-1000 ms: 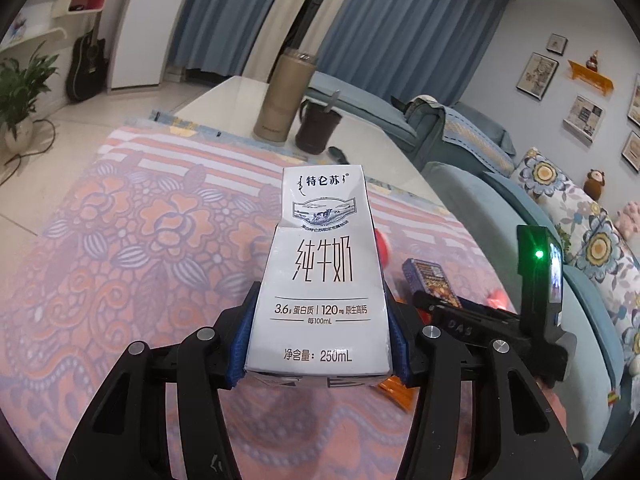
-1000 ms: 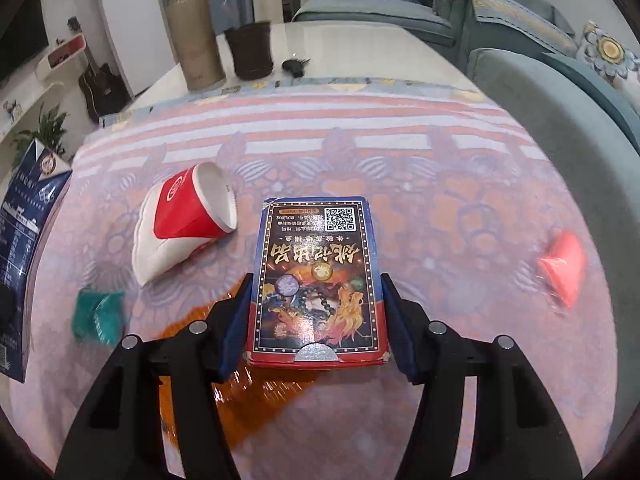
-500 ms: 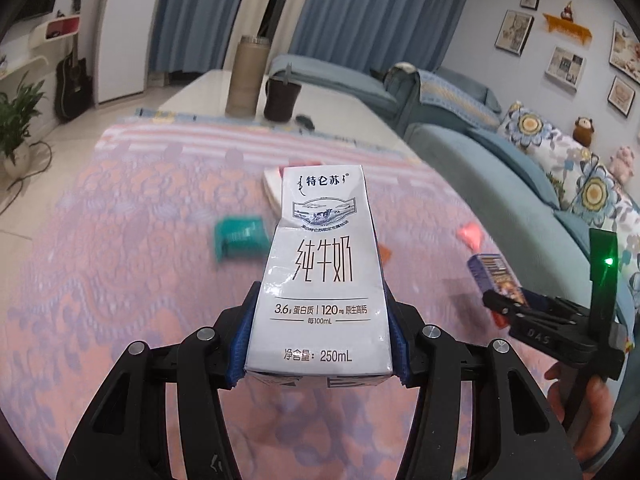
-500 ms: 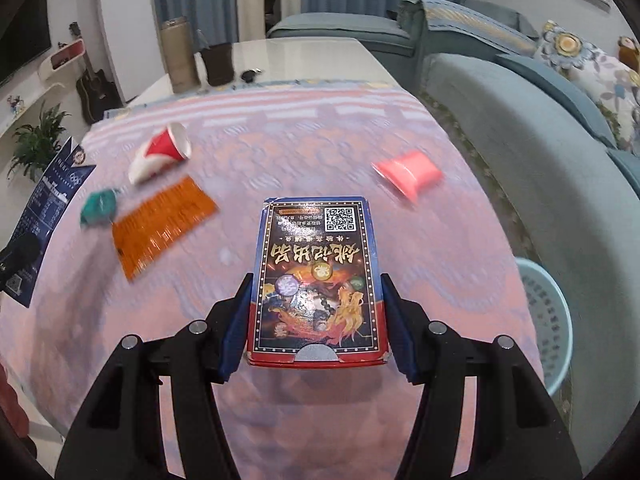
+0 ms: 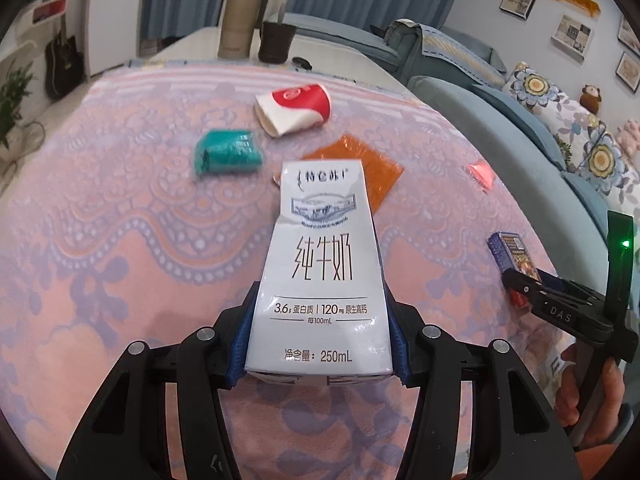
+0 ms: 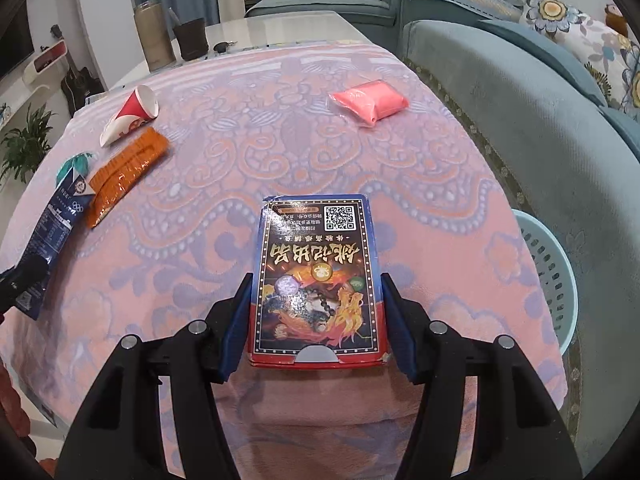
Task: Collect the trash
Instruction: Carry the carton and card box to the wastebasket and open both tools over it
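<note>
Trash first: we've got a white 250mL milk carton [image 5: 320, 276] pinched in our left claw [image 5: 318, 344], held above the pink-and-lavender patterned desk cloth [image 5: 120, 216]. The print reads 纯牛奶, "3.6g", "120mg", "250mL". Our right claw [image 6: 316, 320] is clamped on a flat blue-and-red printed box [image 6: 318, 280] with a QR code and gold characters that are upside down to us. Still lying on the desk: a crushed red-and-white paper cup [image 5: 294, 108], a teal crumpled wrapper [image 5: 227, 155], an orange foil packet [image 6: 126, 170] and a pink plastic pouch [image 6: 368, 102]. A light-blue slatted basket [image 6: 548, 268] sits beside the desk, against the teal sofa [image 6: 532, 112].
</note>
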